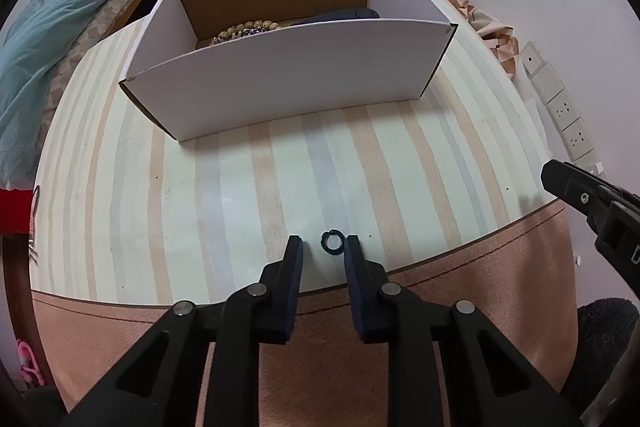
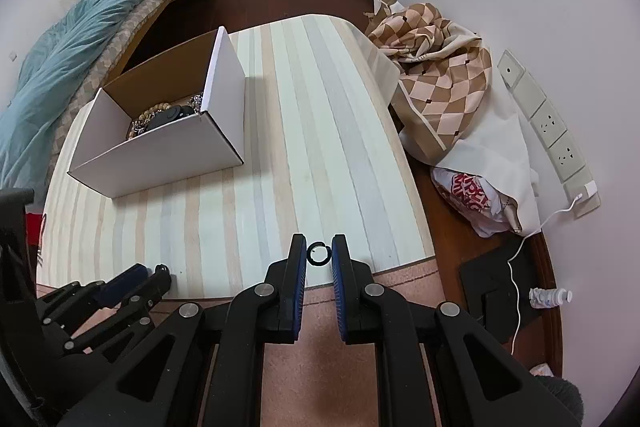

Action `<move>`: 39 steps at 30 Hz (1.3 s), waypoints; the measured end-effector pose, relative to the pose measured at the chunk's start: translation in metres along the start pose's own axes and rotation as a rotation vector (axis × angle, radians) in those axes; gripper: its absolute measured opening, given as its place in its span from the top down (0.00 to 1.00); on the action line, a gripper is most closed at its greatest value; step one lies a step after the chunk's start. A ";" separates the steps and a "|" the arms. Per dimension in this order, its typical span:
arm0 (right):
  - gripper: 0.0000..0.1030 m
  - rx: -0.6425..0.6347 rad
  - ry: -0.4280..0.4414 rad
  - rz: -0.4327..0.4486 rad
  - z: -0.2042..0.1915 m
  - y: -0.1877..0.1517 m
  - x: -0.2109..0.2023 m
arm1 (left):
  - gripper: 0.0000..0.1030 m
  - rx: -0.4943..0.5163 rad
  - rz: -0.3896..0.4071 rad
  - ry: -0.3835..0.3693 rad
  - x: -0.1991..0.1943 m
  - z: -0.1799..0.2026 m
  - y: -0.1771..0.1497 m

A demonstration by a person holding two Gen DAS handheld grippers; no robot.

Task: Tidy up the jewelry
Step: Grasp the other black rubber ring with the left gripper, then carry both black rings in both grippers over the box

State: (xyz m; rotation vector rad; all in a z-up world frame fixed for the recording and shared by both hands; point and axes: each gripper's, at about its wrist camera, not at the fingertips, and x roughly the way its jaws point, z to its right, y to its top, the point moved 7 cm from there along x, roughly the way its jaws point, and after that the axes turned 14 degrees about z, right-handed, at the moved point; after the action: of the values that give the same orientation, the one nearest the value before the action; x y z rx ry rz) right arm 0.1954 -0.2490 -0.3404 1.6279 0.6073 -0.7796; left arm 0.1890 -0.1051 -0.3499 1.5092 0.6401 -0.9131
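My right gripper pinches a small black ring between its tips, low centre. My left gripper, nearly closed, has another ring against its right pad; I can't tell whether it's gripped. The box lies upper left, nearer my left gripper.

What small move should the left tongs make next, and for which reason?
Probably close the left tongs a little more, until both pads press the small black ring. The ring lies on the striped tablecloth between the tips, against one pad, while a gap shows on the other side. So it does not look gripped yet and might slip if lifted now.
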 end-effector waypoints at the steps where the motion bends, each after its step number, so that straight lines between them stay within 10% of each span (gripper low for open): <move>1: 0.87 -0.001 0.001 -0.001 -0.001 0.000 0.000 | 0.86 0.000 0.004 -0.003 0.000 0.000 0.001; 17: 0.87 0.010 0.018 0.024 -0.003 0.009 -0.011 | 0.92 -0.036 0.088 -0.053 -0.027 -0.008 0.015; 28: 0.87 0.016 0.153 0.118 -0.044 0.072 -0.039 | 0.92 -0.081 0.237 -0.080 -0.086 -0.042 0.092; 39: 0.87 -0.023 0.282 -0.019 -0.110 0.150 0.037 | 0.92 -0.132 0.128 -0.117 -0.031 -0.094 0.173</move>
State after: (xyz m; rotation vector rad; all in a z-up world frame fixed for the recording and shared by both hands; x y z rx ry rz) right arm 0.3490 -0.1708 -0.2622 1.7268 0.8286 -0.5575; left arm 0.3318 -0.0352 -0.2292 1.3522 0.5035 -0.8384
